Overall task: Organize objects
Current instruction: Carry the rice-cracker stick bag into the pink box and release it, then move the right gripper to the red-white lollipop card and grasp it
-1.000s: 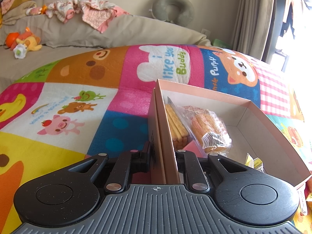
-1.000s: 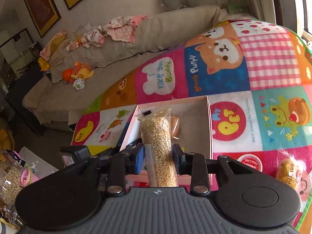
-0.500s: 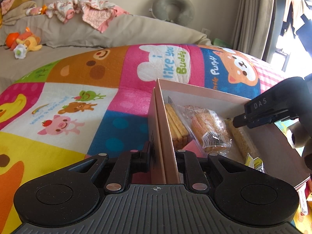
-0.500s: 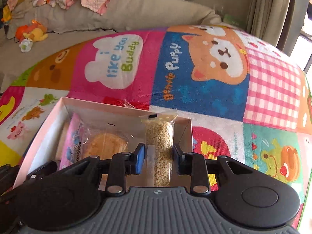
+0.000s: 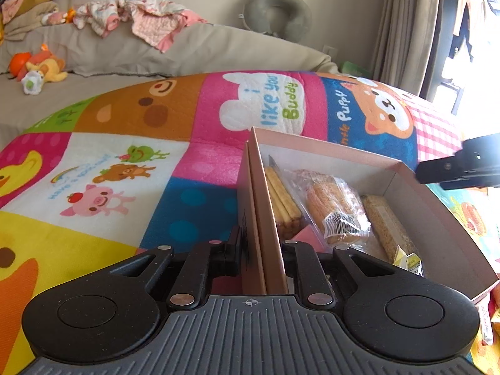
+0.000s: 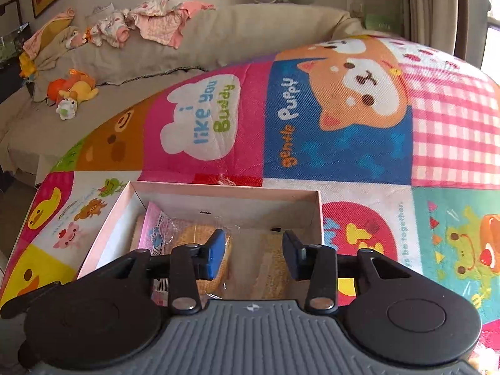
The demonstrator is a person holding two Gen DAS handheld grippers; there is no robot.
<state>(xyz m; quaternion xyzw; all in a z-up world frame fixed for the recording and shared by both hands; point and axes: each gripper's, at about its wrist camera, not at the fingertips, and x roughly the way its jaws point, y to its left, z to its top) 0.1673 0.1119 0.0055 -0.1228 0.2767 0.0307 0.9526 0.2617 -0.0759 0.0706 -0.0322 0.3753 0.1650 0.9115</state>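
A pink cardboard box [image 5: 437, 206] lies on the colourful play mat. My left gripper [image 5: 262, 250] is shut on the box's left wall [image 5: 265, 218]. Inside lie biscuit sticks [image 5: 281, 200], a bagged corn cob [image 5: 331, 209] and a bag of grains [image 5: 387, 225] near the right wall. My right gripper [image 6: 253, 251] is open and empty above the box [image 6: 218, 192], with the grain bag [image 6: 272, 268] below its jaws and the corn bag [image 6: 200, 234] beside it. The right gripper's body shows at the right edge of the left wrist view [image 5: 462, 168].
The cartoon play mat [image 6: 343, 131] covers the floor. A beige sofa [image 5: 125, 53] with clothes, a plush toy [image 5: 40, 67] and a neck pillow [image 5: 278, 12] stands behind. More snack packets [image 5: 490, 312] lie at the right of the box. Curtains [image 5: 406, 25] hang at the right.
My right gripper lowered the grain bag into the box, opened and let it go; the bag now lies by the right wall. The left gripper has not moved.
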